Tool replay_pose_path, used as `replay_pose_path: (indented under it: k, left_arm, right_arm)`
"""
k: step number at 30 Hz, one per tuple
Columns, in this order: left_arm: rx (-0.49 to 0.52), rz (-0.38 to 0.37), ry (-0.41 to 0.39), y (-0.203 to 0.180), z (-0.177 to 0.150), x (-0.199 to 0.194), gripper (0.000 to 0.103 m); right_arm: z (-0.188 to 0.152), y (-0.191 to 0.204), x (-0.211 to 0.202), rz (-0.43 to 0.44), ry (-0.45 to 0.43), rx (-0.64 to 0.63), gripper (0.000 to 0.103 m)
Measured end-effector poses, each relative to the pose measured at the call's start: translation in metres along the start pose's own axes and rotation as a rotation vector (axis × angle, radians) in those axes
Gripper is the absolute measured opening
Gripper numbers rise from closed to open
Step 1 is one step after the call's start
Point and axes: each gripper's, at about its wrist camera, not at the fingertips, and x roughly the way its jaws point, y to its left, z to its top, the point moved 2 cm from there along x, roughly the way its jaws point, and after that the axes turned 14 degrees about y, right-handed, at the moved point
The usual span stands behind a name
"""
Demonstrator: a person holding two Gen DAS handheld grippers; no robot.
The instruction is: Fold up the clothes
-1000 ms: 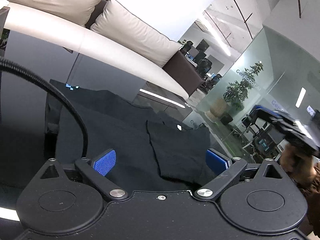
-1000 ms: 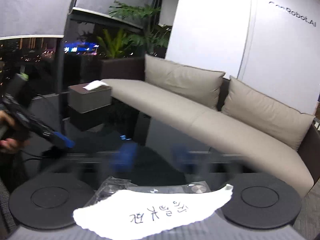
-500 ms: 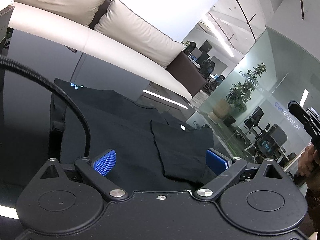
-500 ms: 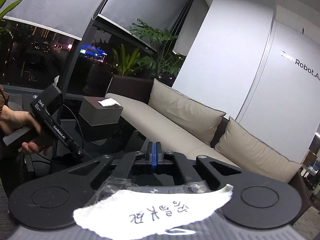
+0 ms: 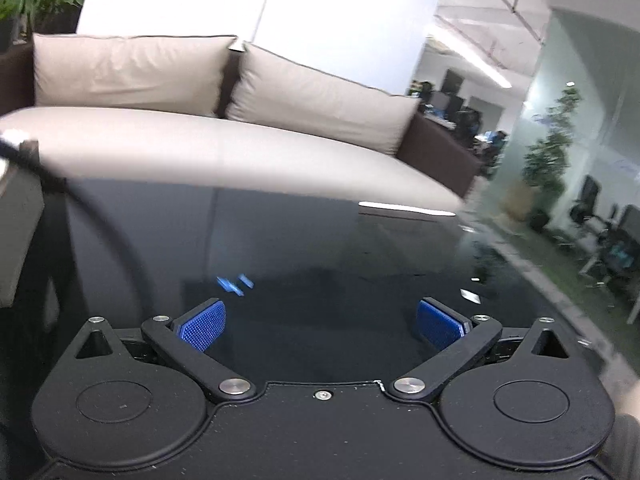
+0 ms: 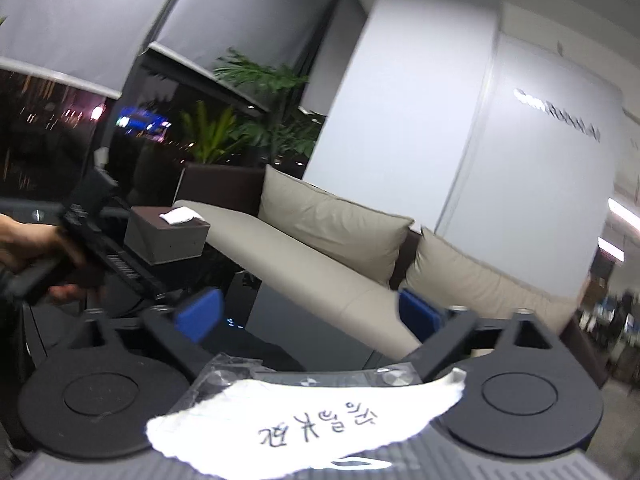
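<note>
Below your left gripper (image 5: 320,322), fingers spread wide and holding nothing, the black garment (image 5: 332,312) lies on the dark glossy table (image 5: 280,236); blur and black on black hide its edges and folds. A cable (image 5: 108,236) curves past on the left, cut off by the frame. Your right gripper (image 6: 310,314) is also wide and empty, aimed at the beige sofa (image 6: 320,264). Your left hand (image 6: 36,248) shows blurred at that view's edge, beside a tissue box (image 6: 166,238)
</note>
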Motion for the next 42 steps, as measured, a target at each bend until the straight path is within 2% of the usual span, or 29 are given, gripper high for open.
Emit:
replay_pose_path:
  k: [4,7,9,12,15,16,17,19,21,24,26,29,32,35,37,38,42]
  left_arm:
    - [-0.121,-0.013,0.067,0.043,0.028,0.05,0.101]
    - [-0.144,-0.031,0.105,0.055,0.035,0.075,0.101]
    - [-0.09,0.003,0.109,0.051,0.038,0.084,0.101]
    - [0.029,0.094,0.115,0.039,0.038,0.09,0.101]
    - [0.138,0.267,0.136,0.028,0.035,0.098,0.101]
    - [0.161,0.302,0.158,0.027,0.033,0.102,0.101]
    - [0.184,0.328,0.19,0.025,0.03,0.107,0.101]
    - [0.197,0.331,0.222,0.024,0.025,0.114,0.1]
    - [0.188,0.307,0.245,0.023,0.024,0.118,0.091]
    - [0.168,0.266,0.248,0.021,0.026,0.12,0.058]
    - [0.17,0.256,0.254,0.019,0.029,0.117,0.001]
    - [0.149,0.187,0.269,0.015,0.032,0.116,0.0]
    - [0.162,0.173,0.242,0.005,0.032,0.109,0.0]
    - [0.229,0.197,0.162,-0.024,0.037,0.084,0.0]
    - [0.279,0.18,0.096,-0.051,0.046,0.06,0.0]
    - [0.294,0.154,0.077,-0.065,0.047,0.048,0.0]
    - [0.33,-0.035,0.079,-0.13,0.032,0.019,0.0]
  right_arm:
    - [-0.015,-0.003,-0.003,0.056,0.032,0.105,0.098]
    - [-0.025,-0.002,-0.005,0.058,0.055,0.152,0.098]
    - [-0.031,-0.003,-0.006,0.063,0.064,0.174,0.098]
    - [-0.038,-0.004,-0.007,0.077,0.072,0.209,0.098]
    - [-0.042,-0.007,-0.005,0.086,0.078,0.225,0.098]
    - [-0.043,-0.007,-0.004,0.087,0.079,0.227,0.098]
    - [-0.044,-0.008,-0.003,0.09,0.081,0.23,0.098]
    - [-0.045,-0.008,-0.001,0.1,0.082,0.235,0.098]
    - [-0.045,-0.008,0.001,0.106,0.081,0.237,0.098]
    - [-0.045,-0.007,0.003,0.112,0.083,0.235,0.098]
    - [-0.047,-0.007,0.003,0.113,0.086,0.238,0.098]
    - [-0.049,-0.007,0.002,0.116,0.092,0.246,0.098]
    - [-0.054,-0.001,-0.002,0.117,0.095,0.258,0.098]
    - [-0.056,-0.003,-0.003,0.114,0.089,0.265,0.098]
    - [-0.059,-0.006,-0.004,0.111,0.084,0.275,0.098]
    - [-0.06,-0.008,-0.005,0.11,0.082,0.282,0.098]
    - [-0.068,-0.013,-0.01,0.101,0.078,0.304,0.098]
